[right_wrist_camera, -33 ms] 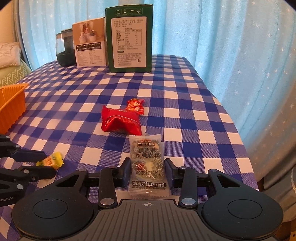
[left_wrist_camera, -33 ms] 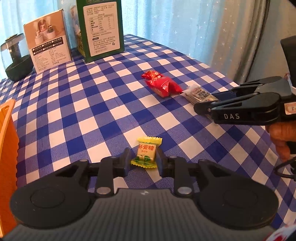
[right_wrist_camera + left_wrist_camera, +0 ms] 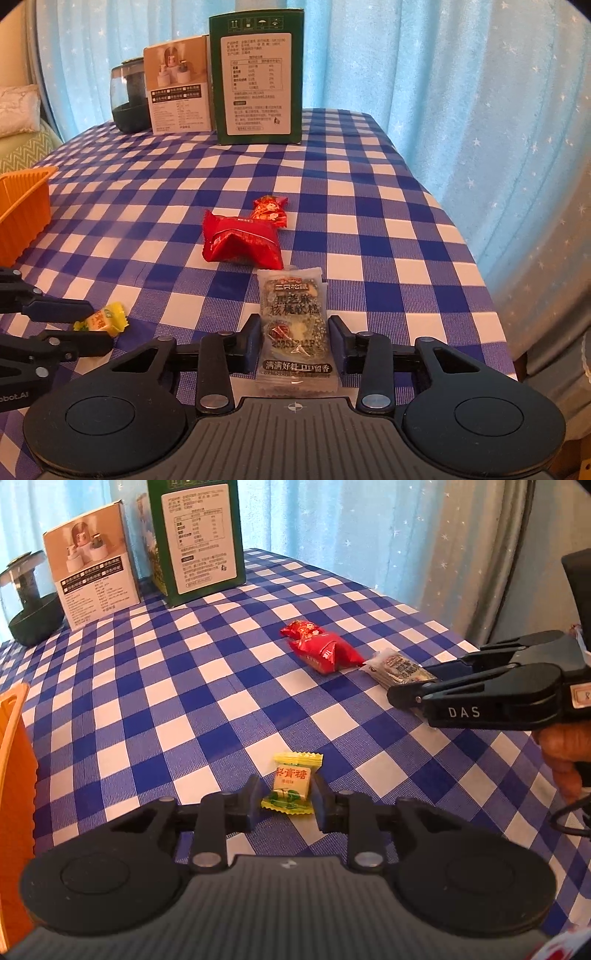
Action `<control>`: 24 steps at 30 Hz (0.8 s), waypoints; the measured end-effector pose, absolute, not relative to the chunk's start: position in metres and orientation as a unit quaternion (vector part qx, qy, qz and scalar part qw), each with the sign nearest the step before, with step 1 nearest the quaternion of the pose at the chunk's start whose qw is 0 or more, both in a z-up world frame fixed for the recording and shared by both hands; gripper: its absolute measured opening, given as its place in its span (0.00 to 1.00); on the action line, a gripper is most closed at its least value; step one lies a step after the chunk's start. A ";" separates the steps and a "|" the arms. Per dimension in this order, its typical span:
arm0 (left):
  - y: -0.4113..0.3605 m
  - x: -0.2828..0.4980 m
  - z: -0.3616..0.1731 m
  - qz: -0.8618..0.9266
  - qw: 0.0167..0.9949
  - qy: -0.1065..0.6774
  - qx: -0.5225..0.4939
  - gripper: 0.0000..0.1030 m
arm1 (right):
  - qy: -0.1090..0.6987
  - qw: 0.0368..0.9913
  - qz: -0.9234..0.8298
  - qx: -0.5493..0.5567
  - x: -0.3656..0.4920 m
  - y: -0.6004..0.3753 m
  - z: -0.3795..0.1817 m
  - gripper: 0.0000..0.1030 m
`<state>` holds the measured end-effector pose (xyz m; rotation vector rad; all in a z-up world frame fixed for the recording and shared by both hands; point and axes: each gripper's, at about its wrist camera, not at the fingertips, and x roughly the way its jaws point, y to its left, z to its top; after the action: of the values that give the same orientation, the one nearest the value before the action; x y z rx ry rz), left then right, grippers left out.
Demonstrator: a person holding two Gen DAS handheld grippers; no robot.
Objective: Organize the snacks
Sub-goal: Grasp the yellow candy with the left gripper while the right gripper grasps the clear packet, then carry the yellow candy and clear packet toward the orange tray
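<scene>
Straddling the yellow candy (image 3: 291,781), my left jaws (image 3: 284,794) stand narrowly apart: the right pad is at its wrapper, while a sliver of cloth shows on the left, so nothing is pinched. The candy lies flat on the checked counter (image 3: 369,206), its far half beyond the jaw tips.

My right jaws (image 3: 293,332) are closed on the clear sesame-cake packet (image 3: 291,306), a pad against each long edge near its lower half. Its top end reaches forward past the tips, and its bottom seal lies back toward my palm.

Just beyond that packet lies a red pouch (image 3: 240,240), with a small red candy (image 3: 269,210) touching its far corner. An orange basket (image 3: 22,206) sits at the left edge. Farthest off stand a green box (image 3: 258,77), a white box (image 3: 177,85) and a dark jar (image 3: 127,96).
</scene>
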<state>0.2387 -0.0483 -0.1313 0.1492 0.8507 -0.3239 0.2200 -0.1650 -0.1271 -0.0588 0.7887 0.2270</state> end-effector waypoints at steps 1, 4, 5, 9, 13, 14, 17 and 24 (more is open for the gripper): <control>-0.049 0.239 -0.131 -0.158 0.895 0.411 0.075 0.26 | 0.384 0.917 0.109 -0.025 0.219 -0.165 -0.127 0.38; -0.052 0.241 -0.132 -0.153 0.896 0.406 0.095 0.35 | 0.385 0.916 0.111 -0.020 0.216 -0.165 -0.126 0.38; -0.052 0.241 -0.132 -0.155 0.896 0.404 0.100 0.35 | 0.385 0.916 0.110 -0.018 0.216 -0.164 -0.126 0.38; -0.051 0.243 -0.133 -0.162 0.896 0.402 0.101 0.35 | 0.385 0.917 0.107 -0.014 0.214 -0.164 -0.126 0.38; -0.055 0.243 -0.132 -0.177 0.891 0.405 0.099 0.19 | 0.385 0.916 0.107 -0.014 0.213 -0.163 -0.125 0.38; -0.057 0.242 -0.132 -0.175 0.892 0.405 0.101 0.18 | 0.386 0.916 0.106 -0.014 0.213 -0.163 -0.125 0.38; -0.054 0.240 -0.131 -0.165 0.893 0.411 0.079 0.17 | 0.388 0.915 0.108 -0.012 0.210 -0.162 -0.125 0.38; -0.039 0.213 -0.129 -0.127 0.896 0.425 0.026 0.17 | 0.402 0.910 0.099 0.017 0.191 -0.155 -0.119 0.38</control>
<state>0.2131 -0.0392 -0.1286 0.0549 0.8811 -0.2641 0.1912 -0.1552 -0.1186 0.0360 0.8295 0.2038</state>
